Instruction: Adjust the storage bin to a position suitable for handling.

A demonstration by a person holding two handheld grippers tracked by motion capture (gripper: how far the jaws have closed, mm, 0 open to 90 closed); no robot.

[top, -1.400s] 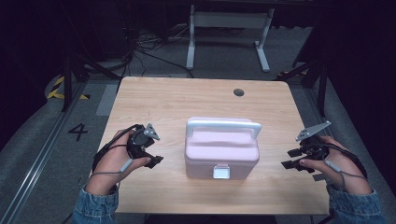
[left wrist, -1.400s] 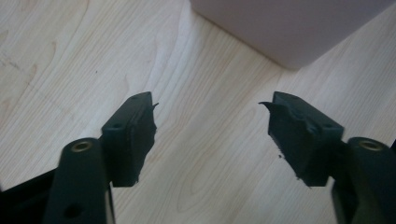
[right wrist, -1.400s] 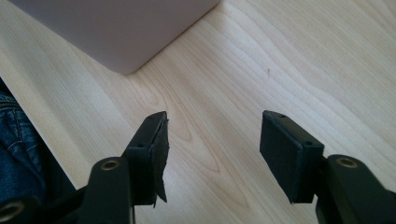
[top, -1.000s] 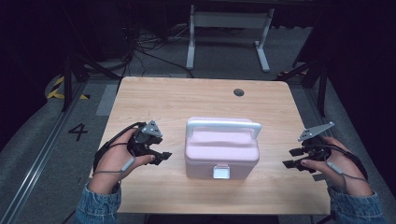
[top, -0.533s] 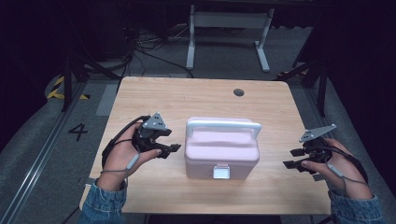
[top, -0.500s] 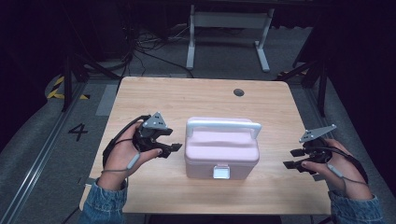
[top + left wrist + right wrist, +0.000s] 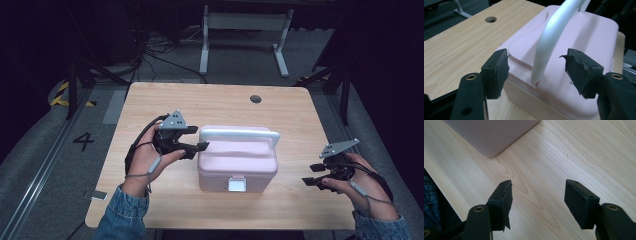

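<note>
**Inspector:** Start with the largest item. Condition of the table (image 7: 165, 107)?

**Assessor:** Light wood, one round cable hole (image 7: 255, 99) toward the far edge. It carries a single object: a pink box (image 7: 237, 167) standing near the middle, somewhat toward the person's side.

**Inspector:** State of the box?

**Assessor:** Lid down. The white latch (image 7: 236, 184) on the front face appears fastened, though it is too small to confirm. The pale carry handle (image 7: 240, 134) arches over the lid from side to side. Nothing indicates the box has been lifted or opened.

**Inspector:** Left claw?

**Assessor:** The left claw (image 7: 196, 138) sits at the box's left end. In the left gripper view its jaws stand wide apart, one on each side of the handle's foot (image 7: 541, 67), with clear gaps either side. The jaws have just been opening a little; the handle is between them and neither pad presses on it. Released, not gripping.

**Inspector:** Right claw?

**Assessor:** The right claw (image 7: 314, 175) hovers low over bare table, well apart from the box's right side. Jaws spread, nothing between them.

**Inspector:** Progress?

**Assessor:** Early, in my judgement. The approach to the handle is made; closing on it and everything after that remains.
</note>
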